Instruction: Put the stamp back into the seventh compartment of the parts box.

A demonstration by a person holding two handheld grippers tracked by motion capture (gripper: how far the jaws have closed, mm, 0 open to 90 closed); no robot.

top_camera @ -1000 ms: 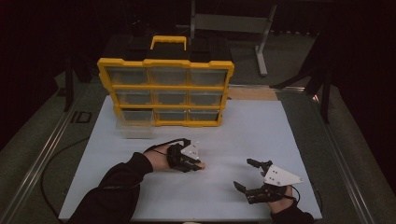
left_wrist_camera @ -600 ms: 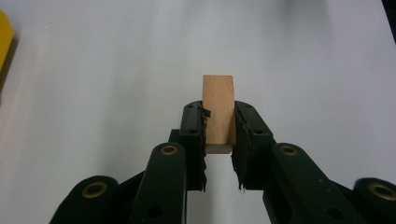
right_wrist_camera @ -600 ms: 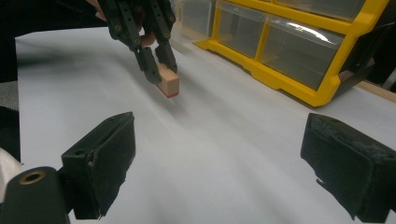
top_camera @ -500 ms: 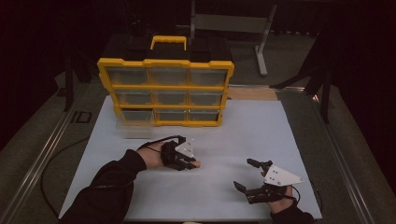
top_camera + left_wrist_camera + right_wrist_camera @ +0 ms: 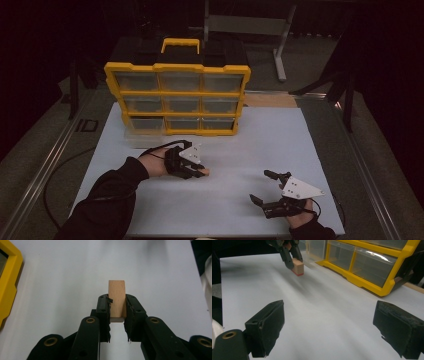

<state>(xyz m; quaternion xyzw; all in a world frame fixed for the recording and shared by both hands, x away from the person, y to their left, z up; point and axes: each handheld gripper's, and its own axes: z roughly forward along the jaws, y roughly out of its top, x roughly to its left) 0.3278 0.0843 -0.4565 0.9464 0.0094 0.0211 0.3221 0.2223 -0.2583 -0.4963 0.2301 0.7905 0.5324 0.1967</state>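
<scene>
The left gripper is clamped on a wooden block at centre frame in its own view. In the right gripper view the block sits upper left, its bottom edge red. The right gripper gapes wide, nothing between.

A dim lab or workshop bay, by the look of it: a white work board laid across a grey bench, a yellow parts organiser with clear drawers standing beyond the left gripper, and metal stand legs farther back in darkness.
</scene>
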